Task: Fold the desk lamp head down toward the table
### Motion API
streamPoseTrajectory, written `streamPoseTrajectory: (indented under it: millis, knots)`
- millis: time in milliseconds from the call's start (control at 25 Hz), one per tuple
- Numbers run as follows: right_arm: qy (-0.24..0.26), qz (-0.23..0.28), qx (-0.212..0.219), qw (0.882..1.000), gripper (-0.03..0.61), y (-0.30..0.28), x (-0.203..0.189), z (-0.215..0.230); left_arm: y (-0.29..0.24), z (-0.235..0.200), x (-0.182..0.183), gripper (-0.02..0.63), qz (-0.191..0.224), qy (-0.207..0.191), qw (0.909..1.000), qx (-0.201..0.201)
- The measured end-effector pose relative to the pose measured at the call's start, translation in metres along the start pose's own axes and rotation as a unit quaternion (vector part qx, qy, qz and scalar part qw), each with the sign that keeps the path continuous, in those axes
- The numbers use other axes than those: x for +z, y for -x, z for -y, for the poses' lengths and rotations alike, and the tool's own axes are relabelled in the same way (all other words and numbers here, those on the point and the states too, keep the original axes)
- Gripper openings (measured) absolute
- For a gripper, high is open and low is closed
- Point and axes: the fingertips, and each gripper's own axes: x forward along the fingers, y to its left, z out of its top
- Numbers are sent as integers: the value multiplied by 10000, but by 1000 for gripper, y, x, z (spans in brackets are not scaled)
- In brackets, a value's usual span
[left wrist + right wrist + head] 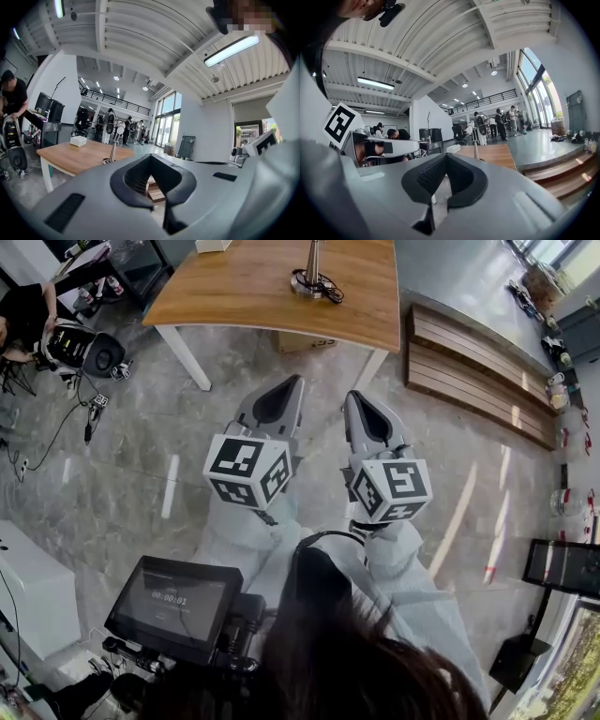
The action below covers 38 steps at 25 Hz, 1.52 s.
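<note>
The desk lamp (314,279) stands on the wooden table (244,292) at the top of the head view. Only its round base, a coiled black cord and the lower stem show; its head is cut off by the frame edge. My left gripper (286,390) and right gripper (359,404) hover side by side over the floor, short of the table's near edge, both shut with nothing between the jaws. In the left gripper view the lamp stem (113,152) rises beyond my left gripper (151,157). In the right gripper view the lamp stem (476,149) stands past my right gripper (446,155).
A white box (78,140) lies on the table's far end. A cardboard box (302,340) sits under the table. Wooden steps (478,371) run along the right. A person (23,315) crouches by equipment at the far left, and several people stand far back in the hall.
</note>
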Motion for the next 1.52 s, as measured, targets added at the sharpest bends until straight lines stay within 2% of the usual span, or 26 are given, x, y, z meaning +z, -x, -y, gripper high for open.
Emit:
streamPoseTrajectory:
  millis: [160, 480, 680, 960, 1280, 1400, 1520]
  knots:
    - [21, -27, -36, 10000, 2, -65, -2, 33, -57, -42, 4, -3, 17, 10, 10000, -21]
    - [65, -70, -279, 9996, 2, -227, 22, 98, -187, -162, 52, -3, -94, -151, 9997, -144]
    - [-27, -238, -392, 9989, 2, -297, 21, 139, -258, -219, 63, -3, -234, -25, 9997, -114]
    - [-204, -490, -300, 9981, 2, -382, 3, 212, -357, -269, 51, -3, -441, 127, 9989, -25]
    - [-378, -664, 67, 9971, 2, -460, 14, 283, -444, -308, 54, -3, -564, 435, 9973, 165]
    - [-503, -812, 243, 9951, 2, -482, 7, 296, -466, -317, 47, -3, -773, 562, 9954, 25]
    - [-565, -999, 430, 9925, 2, -501, -3, 300, -485, -327, 49, -3, -809, 919, 9922, -241]
